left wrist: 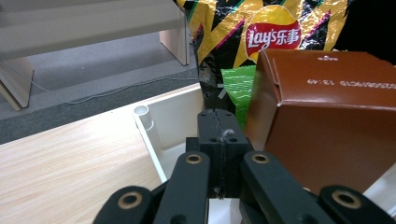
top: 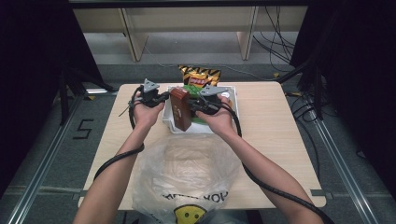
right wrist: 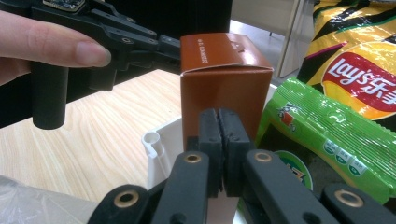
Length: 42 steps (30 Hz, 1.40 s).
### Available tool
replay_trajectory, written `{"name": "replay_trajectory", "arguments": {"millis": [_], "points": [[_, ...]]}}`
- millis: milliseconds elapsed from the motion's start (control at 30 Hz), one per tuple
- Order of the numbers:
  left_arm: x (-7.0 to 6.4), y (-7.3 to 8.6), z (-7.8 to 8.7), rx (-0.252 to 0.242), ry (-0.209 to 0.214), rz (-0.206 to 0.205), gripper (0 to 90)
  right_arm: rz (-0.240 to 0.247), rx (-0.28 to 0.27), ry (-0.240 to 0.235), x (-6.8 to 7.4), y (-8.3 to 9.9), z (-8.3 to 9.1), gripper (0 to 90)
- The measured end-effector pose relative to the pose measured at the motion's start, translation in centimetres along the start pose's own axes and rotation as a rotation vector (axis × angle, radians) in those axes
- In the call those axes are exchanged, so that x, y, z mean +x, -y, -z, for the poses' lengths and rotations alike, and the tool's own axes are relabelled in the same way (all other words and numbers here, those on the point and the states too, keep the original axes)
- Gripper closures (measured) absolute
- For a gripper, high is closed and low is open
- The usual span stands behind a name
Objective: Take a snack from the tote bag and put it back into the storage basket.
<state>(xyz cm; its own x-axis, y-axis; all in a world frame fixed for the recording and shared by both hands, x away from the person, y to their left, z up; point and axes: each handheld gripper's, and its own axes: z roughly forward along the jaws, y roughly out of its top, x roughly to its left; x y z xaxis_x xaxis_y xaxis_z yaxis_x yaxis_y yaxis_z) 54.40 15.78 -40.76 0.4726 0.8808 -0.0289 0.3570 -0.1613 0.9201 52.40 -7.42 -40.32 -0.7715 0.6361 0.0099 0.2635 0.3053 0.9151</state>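
A brown carton (top: 180, 108) stands on end, slightly tilted, at the left end of the white bin (top: 233, 100). My left gripper (top: 164, 97) is at the bin's left rim, its jaws shut with nothing between them (left wrist: 219, 128); the carton (left wrist: 327, 121) is just to their right. From the other side my right gripper (top: 192, 104) points at the carton, jaws shut and empty (right wrist: 223, 128), tips close against the carton's near face (right wrist: 224, 88). Whether they touch it I cannot tell.
A Lay's chip bag (top: 200, 74) leans at the bin's far side, and a green snack packet (right wrist: 327, 135) lies in the bin beside the carton. A crumpled clear plastic bag (top: 187, 177) with a smiley print covers the table's near edge. Bare wood (top: 275, 126) lies right of the bin.
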Motion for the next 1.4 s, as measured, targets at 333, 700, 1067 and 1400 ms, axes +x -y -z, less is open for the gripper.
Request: {"name": "replay_trajectory", "arguments": {"millis": [333, 700, 1067, 1400], "points": [[-0.1, 0.0, 0.0, 0.0, 0.012, -0.002, 90.0, -0.008, 0.005, 0.007, 0.0, -0.3, -0.5, 89.1], [-0.3, -0.1, 0.2, 0.005, 0.023, -0.013, 90.0, 0.003, 0.01, 0.013, 0.1, -0.4, -0.6, 88.2], [-0.4, -0.2, 0.4, 0.015, 0.028, -0.042, 90.0, 0.001, 0.008, 0.02, 0.1, -0.5, -0.7, 88.4], [-1.1, -0.1, 0.8, 0.02, 0.037, -0.065, 90.0, -0.008, 0.008, 0.043, -0.2, -0.4, -0.6, 89.2]]}}
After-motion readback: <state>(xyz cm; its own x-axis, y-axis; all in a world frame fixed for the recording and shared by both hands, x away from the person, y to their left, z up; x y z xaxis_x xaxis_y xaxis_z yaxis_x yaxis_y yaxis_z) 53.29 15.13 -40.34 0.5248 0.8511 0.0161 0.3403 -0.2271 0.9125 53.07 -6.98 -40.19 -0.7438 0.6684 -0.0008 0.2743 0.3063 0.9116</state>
